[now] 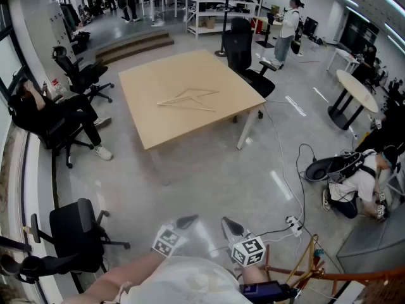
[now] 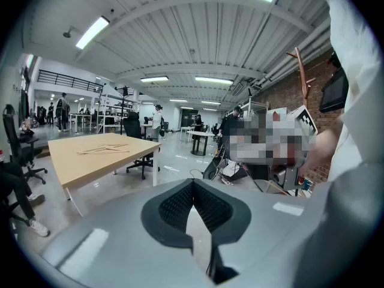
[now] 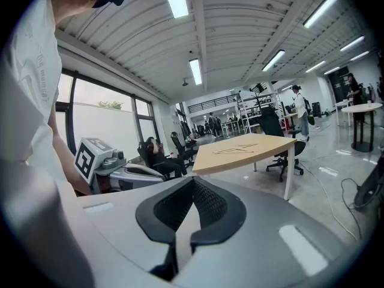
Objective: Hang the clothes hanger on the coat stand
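Since both my claws, left [image 1: 184, 222] and right [image 1: 231, 225], are closed on nothing near my body while the clothes hanger [image 1: 188, 99] lies flat mid-tabletop [image 1: 158, 128], well apart from me, the pickup is the risk. Thin bars on wood may skid away, and an off-centre grip would let it swing and miss the coat stand [image 1: 308, 266] at my right. Its long bar runs across my view; the hook seemingly points far-right.
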